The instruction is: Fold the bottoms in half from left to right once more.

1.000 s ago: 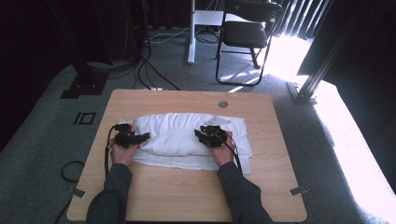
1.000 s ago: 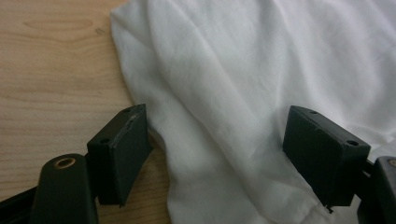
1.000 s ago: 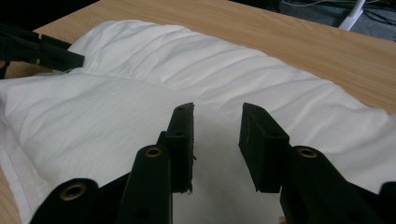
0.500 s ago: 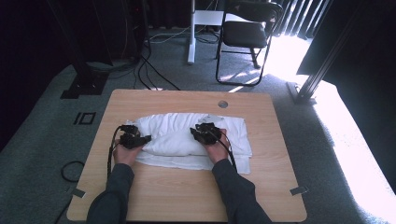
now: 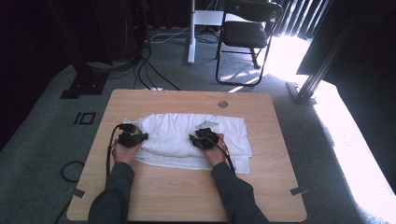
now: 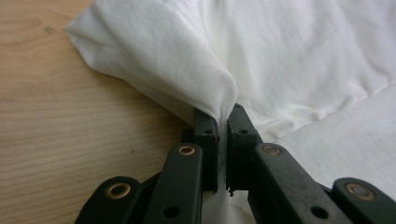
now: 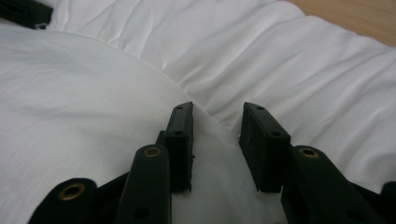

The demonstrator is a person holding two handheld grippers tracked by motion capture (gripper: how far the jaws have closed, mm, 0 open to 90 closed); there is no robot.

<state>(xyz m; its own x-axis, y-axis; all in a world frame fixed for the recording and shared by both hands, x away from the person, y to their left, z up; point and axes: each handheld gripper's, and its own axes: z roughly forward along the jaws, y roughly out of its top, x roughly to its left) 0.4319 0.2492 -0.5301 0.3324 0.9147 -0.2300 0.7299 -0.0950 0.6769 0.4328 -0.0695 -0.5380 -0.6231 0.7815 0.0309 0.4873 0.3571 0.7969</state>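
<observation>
The right hand-held gripper (image 7: 217,149) rises from the bottom of the frame, its two black jaws parted with white cloth (image 7: 93,116) bulging up between them. Rumpled folds of the cloth run across the upper right. A strip of wooden counter (image 7: 355,14) shows in the upper right corner.

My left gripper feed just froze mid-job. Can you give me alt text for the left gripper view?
The left gripper has its two black jaws shut on a bunched fold of the white cloth, which rises from between them and spreads across the upper right. Bare wooden table shows at left.
</observation>
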